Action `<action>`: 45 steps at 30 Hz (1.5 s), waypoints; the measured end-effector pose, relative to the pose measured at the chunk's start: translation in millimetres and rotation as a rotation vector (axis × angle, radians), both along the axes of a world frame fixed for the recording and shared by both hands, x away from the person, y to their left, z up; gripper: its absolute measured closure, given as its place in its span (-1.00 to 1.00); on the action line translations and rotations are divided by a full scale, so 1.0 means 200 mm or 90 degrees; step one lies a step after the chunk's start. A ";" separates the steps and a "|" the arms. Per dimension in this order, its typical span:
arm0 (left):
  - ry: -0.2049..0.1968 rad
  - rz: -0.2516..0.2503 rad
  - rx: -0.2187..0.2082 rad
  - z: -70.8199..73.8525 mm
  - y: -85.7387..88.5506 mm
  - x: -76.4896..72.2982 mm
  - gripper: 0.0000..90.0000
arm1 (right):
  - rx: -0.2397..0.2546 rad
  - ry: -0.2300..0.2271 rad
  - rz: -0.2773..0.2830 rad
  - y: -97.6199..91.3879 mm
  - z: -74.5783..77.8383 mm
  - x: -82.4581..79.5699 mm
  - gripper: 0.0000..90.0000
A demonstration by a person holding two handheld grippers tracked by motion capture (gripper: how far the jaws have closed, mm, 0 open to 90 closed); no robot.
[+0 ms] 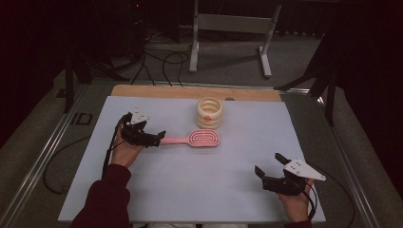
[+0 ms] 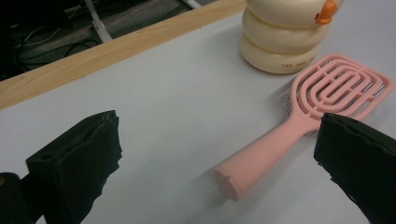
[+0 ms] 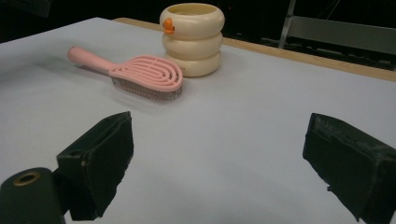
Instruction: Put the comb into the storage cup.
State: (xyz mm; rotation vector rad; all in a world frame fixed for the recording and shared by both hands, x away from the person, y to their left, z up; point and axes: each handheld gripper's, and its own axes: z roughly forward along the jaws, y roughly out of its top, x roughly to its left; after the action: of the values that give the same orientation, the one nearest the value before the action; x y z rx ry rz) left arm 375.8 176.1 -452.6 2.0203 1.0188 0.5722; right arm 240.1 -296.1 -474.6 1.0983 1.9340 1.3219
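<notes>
A pink hairbrush [image 1: 203, 138] lies on the white table sheet [image 1: 199, 190], bristles down, its handle pointing left. Just behind its head stands a cream ringed cup [image 1: 209, 113] with an orange duck bill. My left gripper [image 1: 159, 138] is open at the handle's end. In the left gripper view the hairbrush [image 2: 299, 121] has its handle tip between my wide-apart jaws, untouched, with the cup [image 2: 285, 37] beyond it. My right gripper [image 1: 268, 164] stands open and empty near the front right. The right gripper view shows the hairbrush [image 3: 144, 72] and the cup [image 3: 192, 39] far ahead.
A wooden strip [image 1: 157, 91] runs along the table's far edge. Behind it on the floor are a metal stand [image 1: 228, 23] and loose cables [image 1: 161, 61]. Metal rails [image 1: 43, 156] flank the table.
</notes>
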 end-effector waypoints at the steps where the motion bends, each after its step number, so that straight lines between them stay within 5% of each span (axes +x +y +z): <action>1: 0.002 0.000 0.000 0.00 0.00 0.00 -0.97 | 0.000 0.000 0.000 0.00 0.00 0.00 -0.81; 23: 0.043 0.004 0.022 -0.08 -0.10 0.07 -0.68 | -0.001 0.000 0.000 0.00 0.00 0.00 -0.81; 31: 0.046 0.018 0.025 -0.09 -0.12 0.10 -0.40 | 0.006 -0.002 -0.008 -0.02 0.00 0.00 -0.81; 45: 0.082 0.019 0.055 -0.14 -0.18 0.18 0.48 | 0.009 0.002 -0.006 -0.02 0.00 0.01 -0.81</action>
State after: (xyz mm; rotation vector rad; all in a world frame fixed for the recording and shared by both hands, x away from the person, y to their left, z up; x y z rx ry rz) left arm 412.6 139.3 -480.5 2.1438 1.1193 0.5159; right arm 241.2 -300.6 -475.2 1.1153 1.9223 1.3313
